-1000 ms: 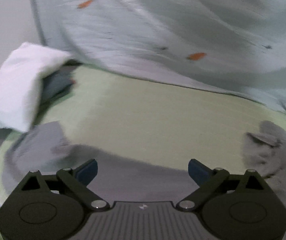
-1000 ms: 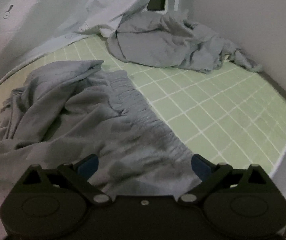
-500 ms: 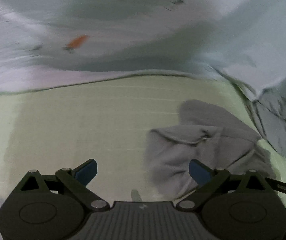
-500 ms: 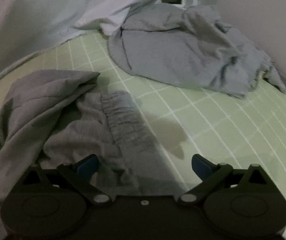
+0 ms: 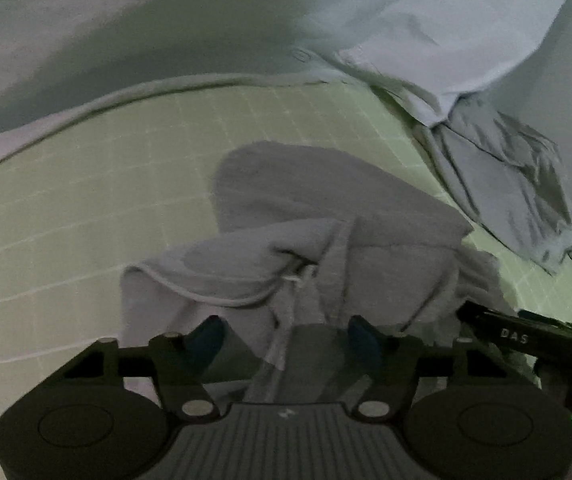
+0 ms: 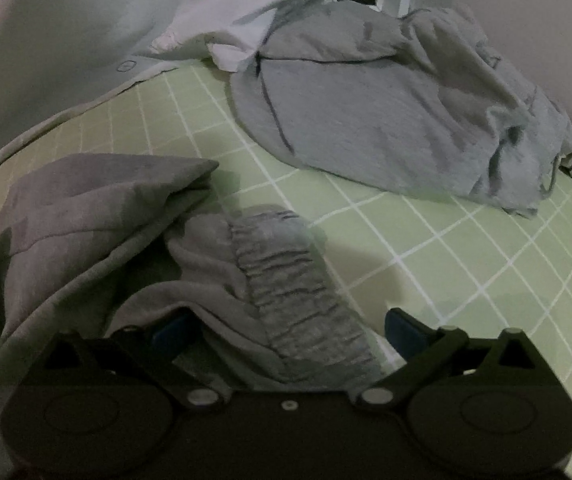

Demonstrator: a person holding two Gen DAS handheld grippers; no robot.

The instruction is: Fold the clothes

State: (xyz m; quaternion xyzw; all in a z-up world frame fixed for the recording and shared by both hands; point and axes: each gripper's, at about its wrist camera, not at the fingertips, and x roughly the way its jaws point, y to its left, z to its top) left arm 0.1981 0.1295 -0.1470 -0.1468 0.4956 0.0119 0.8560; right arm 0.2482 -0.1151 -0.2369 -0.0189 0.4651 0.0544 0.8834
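Left wrist view: the left tool (image 5: pixel 284 334) is spread, its pads astride bunched folds of the grey shorts (image 5: pixel 326 216), which lie mid-bed on the green checked sheet (image 5: pixel 86 200). Closing here could pinch several layers.

Right wrist view: the right tool (image 6: pixel 288 330) is spread around the elastic waistband (image 6: pixel 290 280); it could catch one layer only, twisting the shorts.

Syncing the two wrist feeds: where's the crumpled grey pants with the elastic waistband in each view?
Left wrist: grey pants centre to lower centre, drawstring showing, just ahead of the open left gripper.
Right wrist: lower left, ribbed waistband running down between the open right gripper fingers.
Shared landmark: the pale grey-blue garment heaped on the green grid mat.
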